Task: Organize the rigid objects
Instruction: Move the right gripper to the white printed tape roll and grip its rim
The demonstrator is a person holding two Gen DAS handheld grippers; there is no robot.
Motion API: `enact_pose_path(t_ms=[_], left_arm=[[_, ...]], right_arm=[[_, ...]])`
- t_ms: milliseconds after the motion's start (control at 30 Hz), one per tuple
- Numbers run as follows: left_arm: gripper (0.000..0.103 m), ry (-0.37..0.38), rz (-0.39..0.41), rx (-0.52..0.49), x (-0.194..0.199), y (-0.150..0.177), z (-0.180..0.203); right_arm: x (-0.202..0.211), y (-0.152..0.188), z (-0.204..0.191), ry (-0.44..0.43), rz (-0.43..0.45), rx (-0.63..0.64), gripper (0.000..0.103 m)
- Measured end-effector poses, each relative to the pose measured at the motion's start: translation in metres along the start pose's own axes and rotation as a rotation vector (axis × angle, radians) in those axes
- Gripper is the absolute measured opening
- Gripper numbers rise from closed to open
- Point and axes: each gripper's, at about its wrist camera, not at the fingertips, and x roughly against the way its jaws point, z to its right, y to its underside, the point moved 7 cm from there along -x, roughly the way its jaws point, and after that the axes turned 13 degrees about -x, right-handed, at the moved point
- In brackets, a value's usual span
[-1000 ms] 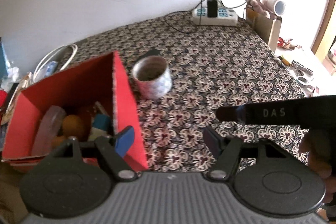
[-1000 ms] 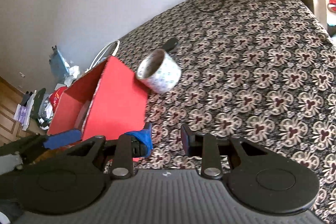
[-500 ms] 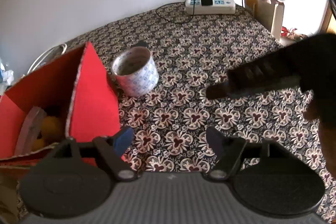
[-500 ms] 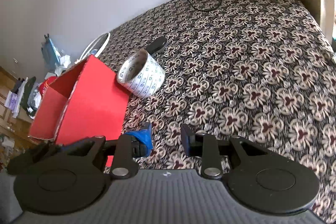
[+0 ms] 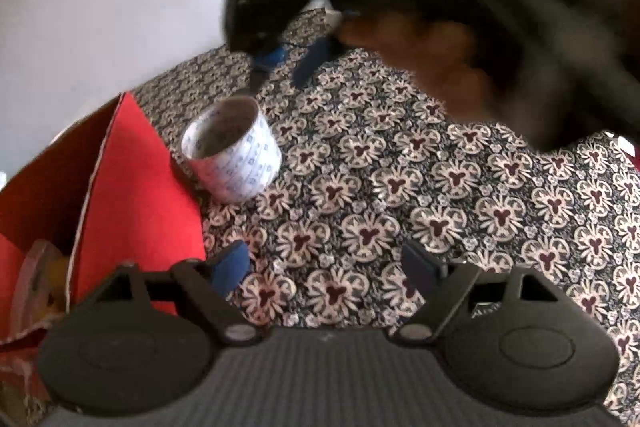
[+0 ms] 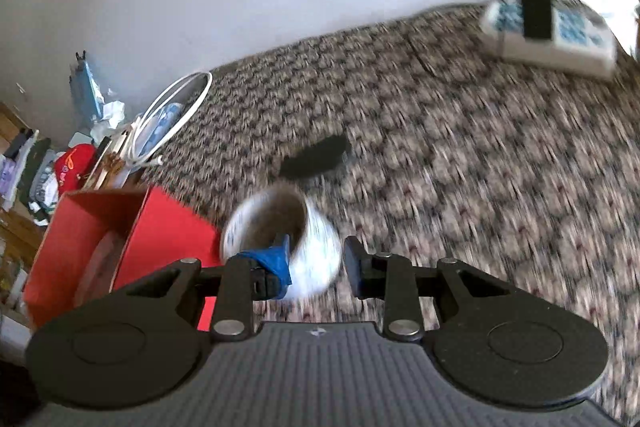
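The right claw [image 6: 316, 263] has swung over to the tape roll [image 5: 232, 155] beside the red box [image 5: 136, 195]. Its jaws stand apart and empty, ready to grab. The left claw [image 5: 324, 267] is opening, empty too.

text: none legible | tape roll [image 5: 232, 155]: small blue print, too blurred to read
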Motion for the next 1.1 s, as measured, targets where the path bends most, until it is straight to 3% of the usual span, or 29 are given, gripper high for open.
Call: enact_pose_path(t_ms=[233,467,767,967,1100], left_arm=[[0.084,0.042,0.01,0.009,-0.005,0.006,0.001],[0.085,0.062,0.004,-0.003,0.0,0.021,0.004],[0.087,0.099,0.026,-0.019,0.022,0.043,0.017],[0.088,0.187,0.082,0.027,0.049,0.047,0.021],[0.091,0.219,0.079,0.017,0.056,0.05,0.029]], right_arm=[[-0.053,-0.029,-0.031,-0.006,0.009,0.087,0.012],[-0.077,-0.019,-0.031,-0.034,-0.068,0.133,0.012],[-0.025,0.037,-0.006,-0.075,-0.176,0.167,0.012],[0.022,0.086,0.031,-0.11,-0.214,0.047,0.013],[0.048,0.113,0.05,-0.138,-0.214,-0.075,0.013]])
